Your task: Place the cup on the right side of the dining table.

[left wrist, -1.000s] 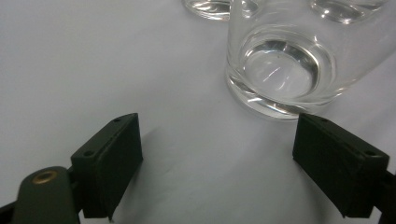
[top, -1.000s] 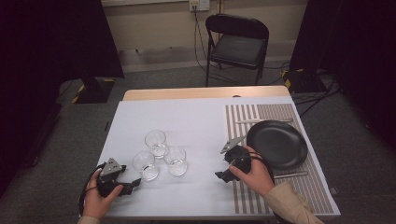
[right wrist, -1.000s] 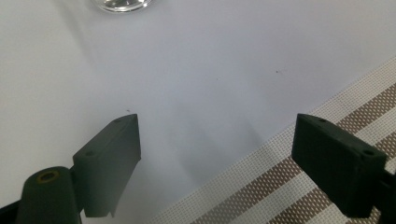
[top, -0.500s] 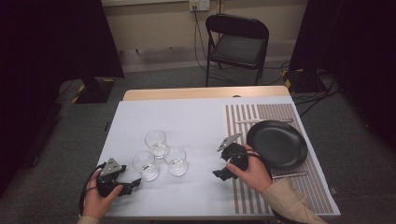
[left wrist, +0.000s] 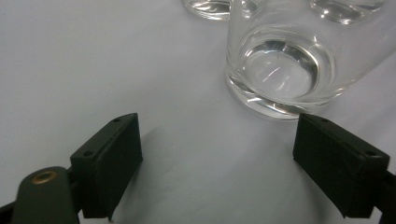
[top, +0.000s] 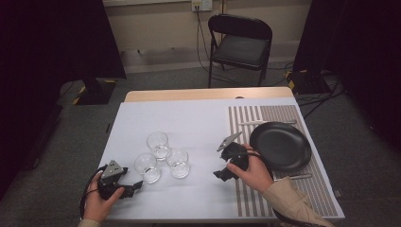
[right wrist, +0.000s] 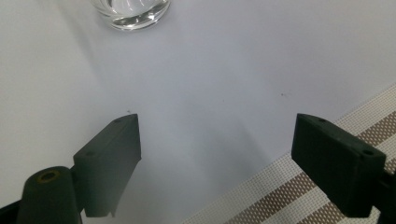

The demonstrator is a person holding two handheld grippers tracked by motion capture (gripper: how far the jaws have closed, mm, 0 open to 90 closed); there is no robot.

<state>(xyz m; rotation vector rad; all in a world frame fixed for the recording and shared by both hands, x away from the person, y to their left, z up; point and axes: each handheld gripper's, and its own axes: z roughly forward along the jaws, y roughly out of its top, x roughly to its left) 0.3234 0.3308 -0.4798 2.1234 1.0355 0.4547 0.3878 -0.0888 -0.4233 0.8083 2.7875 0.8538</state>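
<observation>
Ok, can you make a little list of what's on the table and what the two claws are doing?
Glasses: three clear round drinking glasses, clustered, upright, empty
Plate: black round plate on striped placemat
Table: white-topped table
Left claw: open, aimed at nearest glass, not touching
Right claw: open, holding nothing, over the placemat's left edge

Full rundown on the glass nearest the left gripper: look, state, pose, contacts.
The nearest glass is a short, clear tumbler with a thick, heavy base, seemingly glass. It looks empty and stands upright on the white tablecloth, at the near-left of a cluster of three. It sits close beside the other two; whether they touch is unclear. The left gripper lies just short of it, jaws open, not touching; in the left gripper view its base is ahead of the right-hand jaw.
</observation>
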